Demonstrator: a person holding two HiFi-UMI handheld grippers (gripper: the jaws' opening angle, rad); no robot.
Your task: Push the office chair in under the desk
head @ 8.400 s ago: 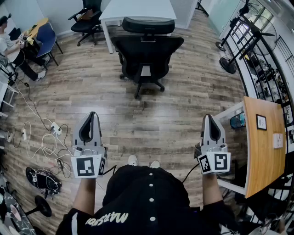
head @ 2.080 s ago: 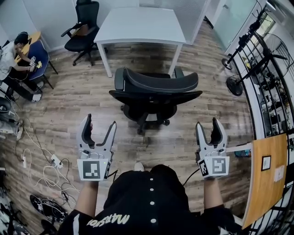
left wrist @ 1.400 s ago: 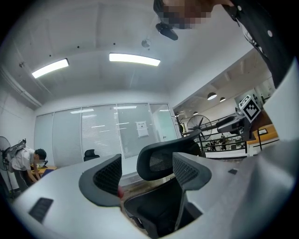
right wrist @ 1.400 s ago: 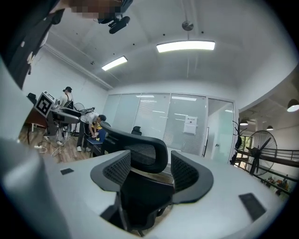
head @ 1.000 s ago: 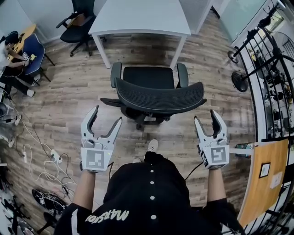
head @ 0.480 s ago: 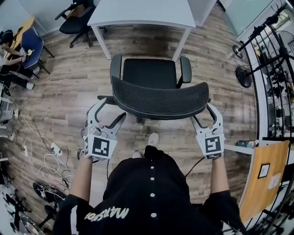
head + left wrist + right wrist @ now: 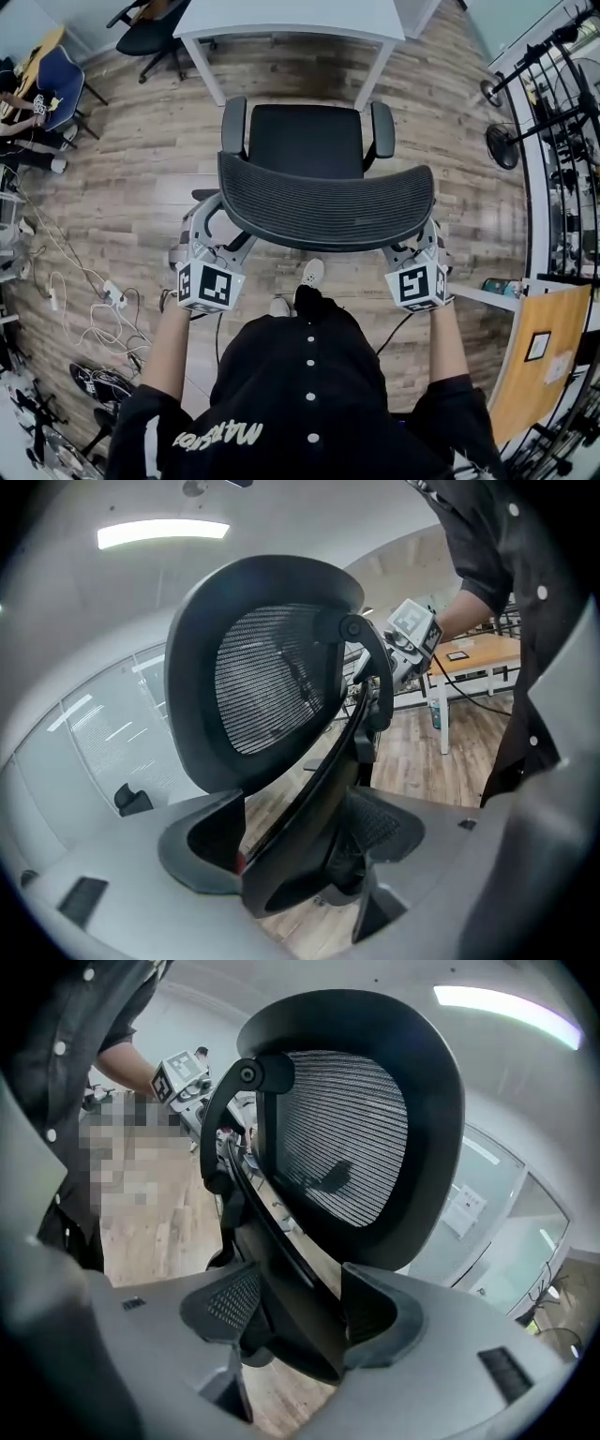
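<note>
Straddling the backrest of one office chair (image 7: 328, 202), left tool (image 7: 223, 232) and right tool (image 7: 414, 247) gape wide, unclamped.

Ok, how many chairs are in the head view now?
3: the mesh chair in front of the desk, a black chair top left, a blue chair far left. Others may be hidden.
</note>
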